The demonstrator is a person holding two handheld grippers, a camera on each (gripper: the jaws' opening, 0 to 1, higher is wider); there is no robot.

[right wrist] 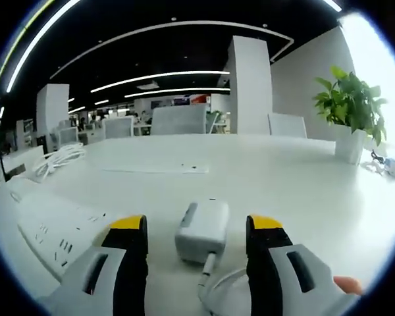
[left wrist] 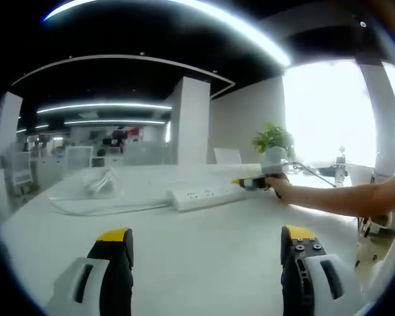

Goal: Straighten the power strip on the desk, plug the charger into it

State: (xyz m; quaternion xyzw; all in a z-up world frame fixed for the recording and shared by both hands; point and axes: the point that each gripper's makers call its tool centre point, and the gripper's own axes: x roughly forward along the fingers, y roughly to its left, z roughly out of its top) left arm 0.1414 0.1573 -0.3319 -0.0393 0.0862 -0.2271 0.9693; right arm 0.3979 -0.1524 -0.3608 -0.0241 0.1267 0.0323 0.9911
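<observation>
One white tabletop [right wrist: 263, 178] carries everything. The power strip [right wrist: 49, 230] lies just left of the right gripper [right wrist: 197, 227], whose jaws stand wide with the charger [right wrist: 202, 230] resting between them, not yet pinched. The left gripper [left wrist: 207, 240] hovers wide and empty. Best to close squarely on the charger's sides, keeping its cord [right wrist: 207, 273] free.

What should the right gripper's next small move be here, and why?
Probably ease the right gripper forward and close on the charger. The charger lies flat on the desk between the open jaws, ungripped, its cable trailing back, while the power strip sits just to the left. The left gripper hangs open, away from the strip.
</observation>
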